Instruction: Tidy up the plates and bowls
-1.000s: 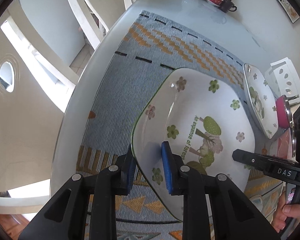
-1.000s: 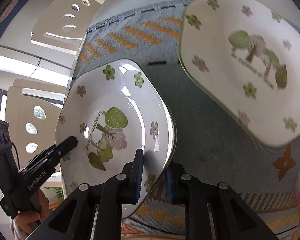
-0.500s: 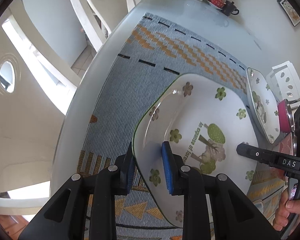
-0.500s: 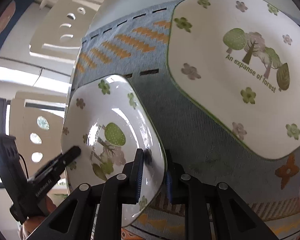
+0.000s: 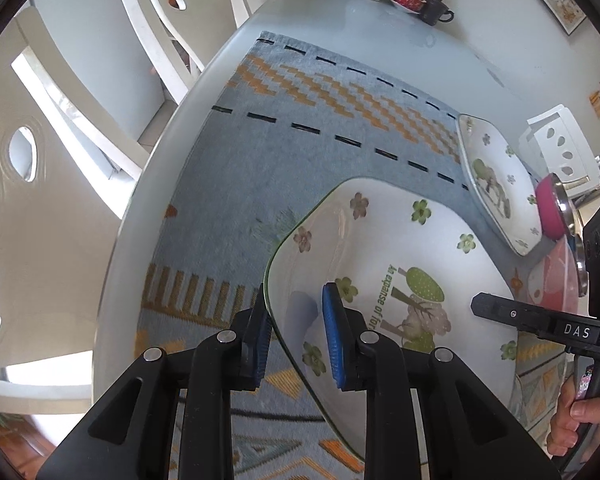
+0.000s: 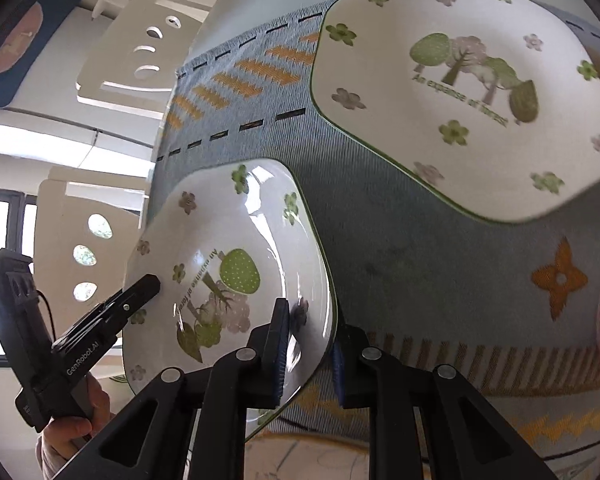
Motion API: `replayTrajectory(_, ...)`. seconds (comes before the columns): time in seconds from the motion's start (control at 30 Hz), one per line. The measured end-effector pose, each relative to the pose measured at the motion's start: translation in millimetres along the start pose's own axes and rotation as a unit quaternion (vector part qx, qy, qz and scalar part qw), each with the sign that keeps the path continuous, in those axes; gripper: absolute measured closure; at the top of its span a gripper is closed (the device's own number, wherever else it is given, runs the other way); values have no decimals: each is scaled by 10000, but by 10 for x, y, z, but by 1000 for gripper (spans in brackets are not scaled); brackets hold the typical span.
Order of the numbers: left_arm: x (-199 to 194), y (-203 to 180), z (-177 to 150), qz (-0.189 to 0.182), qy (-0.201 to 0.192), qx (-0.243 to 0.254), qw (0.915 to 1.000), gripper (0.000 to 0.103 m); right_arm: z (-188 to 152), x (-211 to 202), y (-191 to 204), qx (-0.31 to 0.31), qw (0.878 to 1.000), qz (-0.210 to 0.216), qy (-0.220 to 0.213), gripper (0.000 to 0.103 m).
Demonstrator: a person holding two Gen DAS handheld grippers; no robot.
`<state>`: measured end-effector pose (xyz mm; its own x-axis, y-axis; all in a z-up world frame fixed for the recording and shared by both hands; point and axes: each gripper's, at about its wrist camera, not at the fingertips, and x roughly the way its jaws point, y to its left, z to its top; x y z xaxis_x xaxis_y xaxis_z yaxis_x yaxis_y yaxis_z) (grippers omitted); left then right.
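Both pairs of jaws clamp opposite rims of one empty bowl, tilted above the worktop; a plate lies beyond.

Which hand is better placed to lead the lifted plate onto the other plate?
Probably the right. Both the left gripper and right gripper clamp the lifted plate by its rim, but the other plate lies flat on the right gripper's side, beyond it as the left wrist sees it.

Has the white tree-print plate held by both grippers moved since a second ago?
Yes. In the left wrist view the white tree-print plate has moved away from the blue woven mat's black dashed line, toward the lower right.
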<state>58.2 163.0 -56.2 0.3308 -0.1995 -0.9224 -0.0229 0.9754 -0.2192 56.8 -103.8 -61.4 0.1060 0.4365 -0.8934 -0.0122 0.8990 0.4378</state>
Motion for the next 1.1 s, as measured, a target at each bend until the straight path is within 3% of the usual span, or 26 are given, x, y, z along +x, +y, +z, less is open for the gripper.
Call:
replayTrajectory(0.63, -283, -449, -327, -185, -23, 257, 9995, 82, -393, -455, -210, 127, 9995, 184, -239, 85)
replayTrajectory(1.1, -345, -861, -665, -284, 140, 547, 9980, 82, -879, -726, -639, 495, 9981, 261, -239, 85)
